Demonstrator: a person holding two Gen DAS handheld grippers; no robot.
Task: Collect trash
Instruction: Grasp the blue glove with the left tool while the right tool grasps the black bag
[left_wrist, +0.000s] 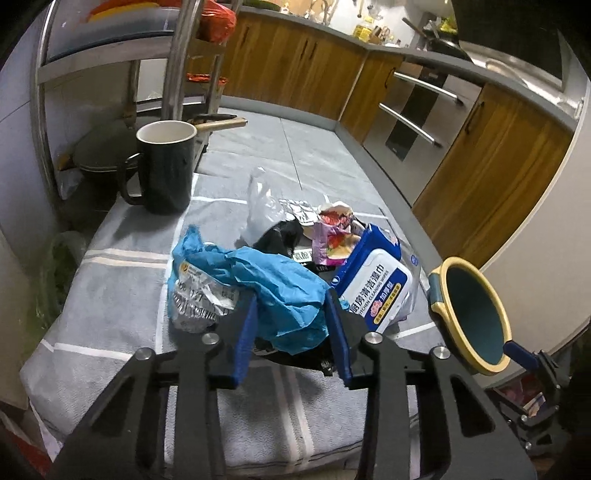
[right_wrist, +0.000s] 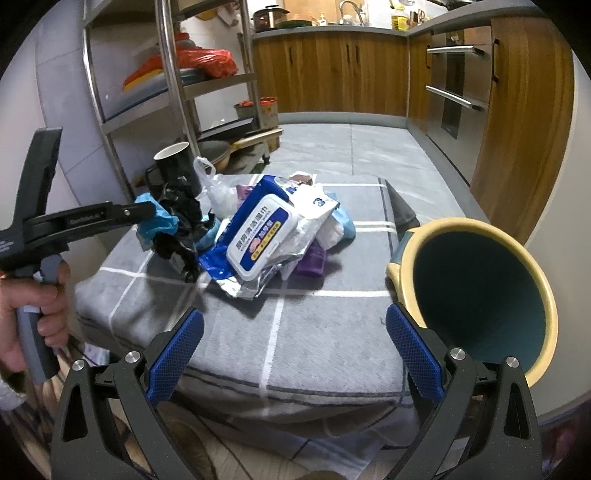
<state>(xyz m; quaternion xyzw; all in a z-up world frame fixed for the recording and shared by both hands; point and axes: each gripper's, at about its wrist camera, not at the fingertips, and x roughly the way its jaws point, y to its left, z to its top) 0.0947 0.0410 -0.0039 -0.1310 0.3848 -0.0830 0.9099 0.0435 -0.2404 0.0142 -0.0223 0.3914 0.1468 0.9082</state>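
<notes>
A heap of trash lies on a grey checked cloth (right_wrist: 314, 332): a crumpled blue plastic bag (left_wrist: 280, 291), a blue-and-white wet-wipes pack (left_wrist: 373, 284), black film (left_wrist: 277, 236), a pink wrapper (left_wrist: 332, 236), a clear bag (left_wrist: 262, 199) and a crumpled silver packet (left_wrist: 199, 299). My left gripper (left_wrist: 291, 325) is shut on the blue plastic bag, and the right wrist view shows this gripper (right_wrist: 151, 216) side-on with blue and black plastic at its tip. My right gripper (right_wrist: 299, 350) is wide open over bare cloth. A yellow bin with a teal inside (right_wrist: 480, 291) tilts just outside its right finger.
A dark mug (left_wrist: 166, 166) stands at the cloth's far left corner, beside a steel rack (right_wrist: 166, 74) with pans and bags. Wooden cabinets (left_wrist: 295, 66) and an oven (right_wrist: 454, 85) line the far and right sides. A person's hand (right_wrist: 33, 295) grips the left tool's handle.
</notes>
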